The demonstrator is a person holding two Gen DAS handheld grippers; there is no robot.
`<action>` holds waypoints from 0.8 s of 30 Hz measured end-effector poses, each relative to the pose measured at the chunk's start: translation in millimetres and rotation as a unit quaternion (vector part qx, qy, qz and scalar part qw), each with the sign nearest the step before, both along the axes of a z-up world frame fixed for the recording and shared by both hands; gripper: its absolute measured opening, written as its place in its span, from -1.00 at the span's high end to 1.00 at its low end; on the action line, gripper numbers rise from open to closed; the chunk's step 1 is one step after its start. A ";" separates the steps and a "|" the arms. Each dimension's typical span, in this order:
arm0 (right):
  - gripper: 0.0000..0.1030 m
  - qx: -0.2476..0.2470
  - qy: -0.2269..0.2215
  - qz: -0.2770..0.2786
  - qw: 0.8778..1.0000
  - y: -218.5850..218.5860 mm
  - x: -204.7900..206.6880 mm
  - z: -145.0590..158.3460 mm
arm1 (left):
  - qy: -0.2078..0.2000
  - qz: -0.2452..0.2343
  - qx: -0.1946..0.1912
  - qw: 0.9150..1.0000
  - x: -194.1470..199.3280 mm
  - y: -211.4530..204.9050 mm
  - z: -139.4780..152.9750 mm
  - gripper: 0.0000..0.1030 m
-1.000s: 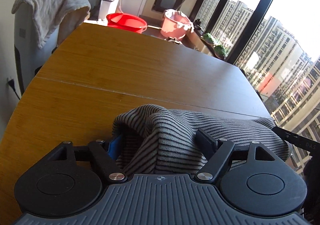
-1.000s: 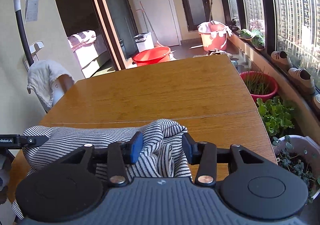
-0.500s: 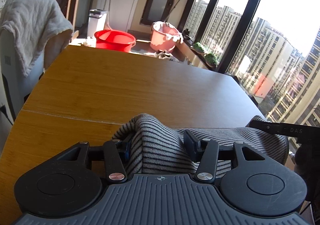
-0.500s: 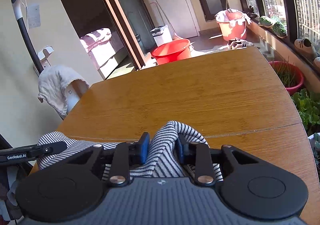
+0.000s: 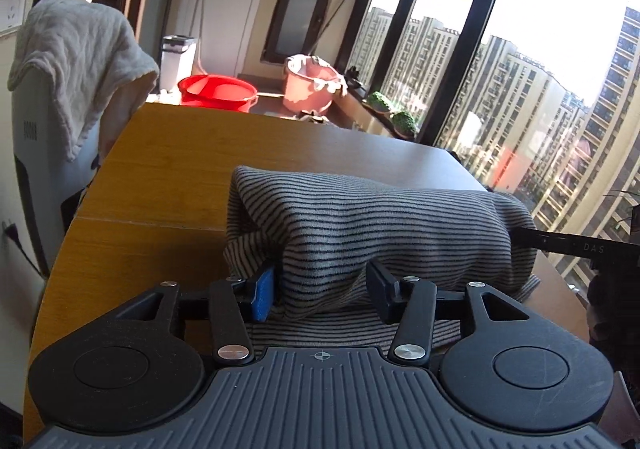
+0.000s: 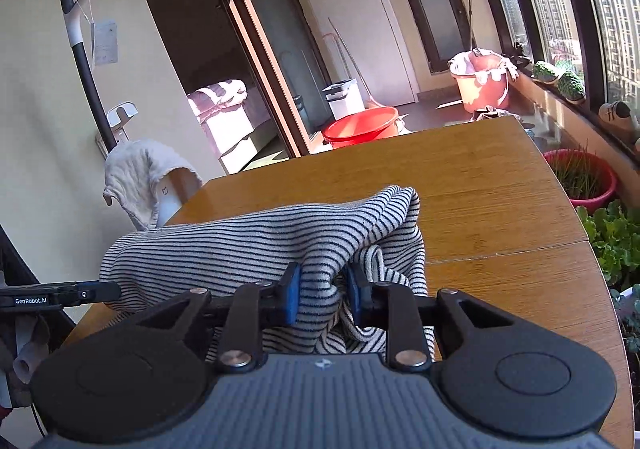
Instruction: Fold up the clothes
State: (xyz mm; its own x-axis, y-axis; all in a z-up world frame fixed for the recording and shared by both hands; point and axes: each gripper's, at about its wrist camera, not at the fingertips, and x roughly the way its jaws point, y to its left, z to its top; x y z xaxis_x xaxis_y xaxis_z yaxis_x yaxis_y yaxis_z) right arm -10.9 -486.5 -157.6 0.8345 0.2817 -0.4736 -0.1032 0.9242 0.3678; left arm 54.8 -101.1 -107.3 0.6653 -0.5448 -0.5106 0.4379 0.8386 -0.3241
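Observation:
A grey garment with thin black stripes (image 5: 376, 225) hangs stretched between my two grippers above the near edge of the wooden table (image 5: 192, 153). My left gripper (image 5: 322, 289) is shut on the garment's left end, with a thick bunch of cloth between its fingers. My right gripper (image 6: 322, 289) is shut on the garment (image 6: 256, 245) at its right end, the fingers close together on a fold. The right gripper's finger (image 5: 560, 245) shows at the far right of the left wrist view, and the left gripper's finger (image 6: 60, 295) shows at the left of the right wrist view.
A chair draped with a white towel (image 5: 80, 61) stands at the table's left side. A red basin (image 5: 218, 91) and a pink bucket (image 5: 310, 87) stand on the floor beyond the table. Potted plants (image 6: 612, 237) stand by the window at right.
Both grippers have lifted the garment off the table and spread it wider between them. Both views tilted upward, showing more of the room.

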 end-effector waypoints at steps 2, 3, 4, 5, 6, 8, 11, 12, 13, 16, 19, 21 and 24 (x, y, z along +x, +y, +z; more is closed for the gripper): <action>0.55 -0.003 0.003 -0.002 1.000 2.9 -3.5 -1.0 | -0.009 0.016 -0.031 0.999 4.0 8.9 17.3 -0.81; 0.54 -0.005 0.003 -0.003 1.000 3.8 -4.5 -1.0 | -0.008 0.020 -0.038 0.999 9.3 9.1 23.7 -0.89; 0.53 -0.007 0.003 -0.003 1.000 4.7 -5.4 -1.0 | -0.002 0.021 -0.035 0.999 17.2 5.3 26.6 -0.89; 0.52 -0.007 0.005 -0.005 1.000 5.4 -5.6 -0.5 | 0.011 0.022 -0.026 0.999 27.8 -1.2 25.3 -0.90; 0.47 -0.005 0.007 -0.007 1.000 5.4 -5.4 0.6 | 0.031 0.027 -0.012 0.999 39.0 -8.7 19.2 -0.90; 0.39 0.001 0.006 -0.017 1.000 4.1 -7.2 6.2 | 0.077 0.042 0.021 0.996 58.5 -23.0 0.7 -0.73; 0.08 0.028 -0.006 -0.051 0.998 -6.3 -12.0 16.7 | 0.085 0.045 0.038 0.995 60.2 -30.0 -15.4 -0.56; -0.18 0.035 0.003 -0.055 0.998 -9.9 -9.0 17.2 | 0.082 0.045 0.038 0.995 56.8 -28.6 -16.8 -0.56; -0.30 0.043 0.019 -0.048 0.998 -12.3 -4.2 14.7 | 0.084 0.045 0.033 0.995 53.1 -25.4 -18.2 -0.57; -0.33 0.071 0.071 -0.021 0.995 -13.9 16.6 -7.1 | 0.101 0.044 0.012 0.994 49.5 -16.1 -25.8 -0.76; -0.16 0.085 0.057 -0.009 0.995 -11.5 29.1 -16.5 | 0.089 0.039 0.000 0.995 52.5 -15.3 -29.1 -0.73; 0.13 0.076 0.038 -0.010 0.996 -6.7 39.3 -13.2 | 0.071 0.030 0.000 0.997 59.5 -20.0 -21.4 -0.29; 0.27 0.058 -0.002 -0.014 0.998 -5.3 52.1 8.8 | 0.034 0.024 -0.021 0.999 65.1 -22.2 10.9 0.10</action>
State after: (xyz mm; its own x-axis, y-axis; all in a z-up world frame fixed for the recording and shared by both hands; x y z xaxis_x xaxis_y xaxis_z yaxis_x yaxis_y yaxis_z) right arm 41.1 -491.8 -148.8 0.8448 0.3106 -0.4357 -0.0796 0.8782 0.4717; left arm 119.9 -123.3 -96.4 0.6554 -0.5352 -0.5330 0.3736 0.8430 -0.3870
